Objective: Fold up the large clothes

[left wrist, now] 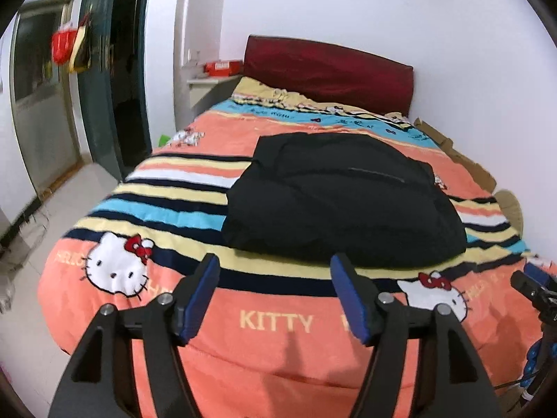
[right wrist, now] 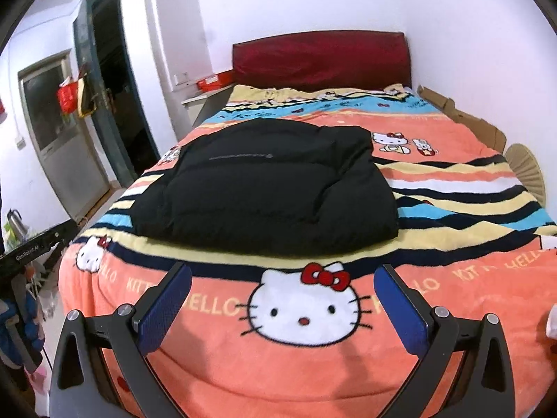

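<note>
A black puffy jacket (left wrist: 341,198) lies folded into a rough rectangle in the middle of the bed; it also shows in the right wrist view (right wrist: 268,188). My left gripper (left wrist: 275,271) is open and empty, held above the foot of the bed just short of the jacket's near edge. My right gripper (right wrist: 282,278) is open and empty too, over the Hello Kitty face on the blanket, a little back from the jacket. The right gripper's tip (left wrist: 532,285) shows at the right edge of the left wrist view.
The bed carries an orange striped Hello Kitty blanket (right wrist: 452,181) and a dark red headboard (right wrist: 320,59). Cardboard (right wrist: 466,118) lines the wall side on the right. A dark green door (left wrist: 115,80) and tiled floor (left wrist: 55,209) lie left. A nightstand (right wrist: 202,97) holds a red box.
</note>
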Available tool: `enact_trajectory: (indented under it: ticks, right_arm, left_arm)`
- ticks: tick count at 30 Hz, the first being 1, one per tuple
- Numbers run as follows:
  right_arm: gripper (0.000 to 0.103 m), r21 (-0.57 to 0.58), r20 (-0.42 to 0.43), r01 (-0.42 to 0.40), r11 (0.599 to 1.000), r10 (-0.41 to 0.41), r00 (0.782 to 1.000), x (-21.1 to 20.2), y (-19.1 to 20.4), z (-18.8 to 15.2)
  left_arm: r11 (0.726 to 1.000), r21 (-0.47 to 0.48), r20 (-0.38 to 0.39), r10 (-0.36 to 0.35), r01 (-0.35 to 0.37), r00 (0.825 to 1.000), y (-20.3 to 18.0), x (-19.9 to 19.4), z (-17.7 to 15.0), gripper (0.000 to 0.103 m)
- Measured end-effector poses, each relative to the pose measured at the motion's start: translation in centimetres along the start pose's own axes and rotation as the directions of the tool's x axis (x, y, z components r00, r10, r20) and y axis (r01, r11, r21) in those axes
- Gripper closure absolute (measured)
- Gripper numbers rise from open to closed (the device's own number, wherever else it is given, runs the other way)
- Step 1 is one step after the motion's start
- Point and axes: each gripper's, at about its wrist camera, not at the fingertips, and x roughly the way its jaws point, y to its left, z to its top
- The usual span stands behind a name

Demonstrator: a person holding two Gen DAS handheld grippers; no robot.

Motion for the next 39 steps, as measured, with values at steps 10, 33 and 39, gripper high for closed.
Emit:
enact_trajectory:
  ticks: [10, 33, 39]
  right_arm:
    - [0.0, -0.039, 0.025, 0.023, 0.999, -0.022, 0.999, -1.6, 1.5, -2.0]
    - [0.0, -0.008, 0.072, 0.066, 0.998, -0.066, 0.995, -2.5, 1.2, -3.3]
    - [0.0, 0.007, 0.06, 0.079, 0.997, -0.08, 0.995, -1.8, 0.6, -3.8]
  left_arm:
    - [0.993, 0.048, 0.102, 0.098, -0.104, 0.99, -2.9, -3.3, -0.9, 0.038]
    - [0.987, 0.081, 0.172, 0.125, -0.14, 0.977, -4.6, -4.8, -2.2, 0.038]
    - [0.986, 0.096, 0.158, 0.122, -0.138, 0.98, -4.7, -4.1, -2.7, 0.038]
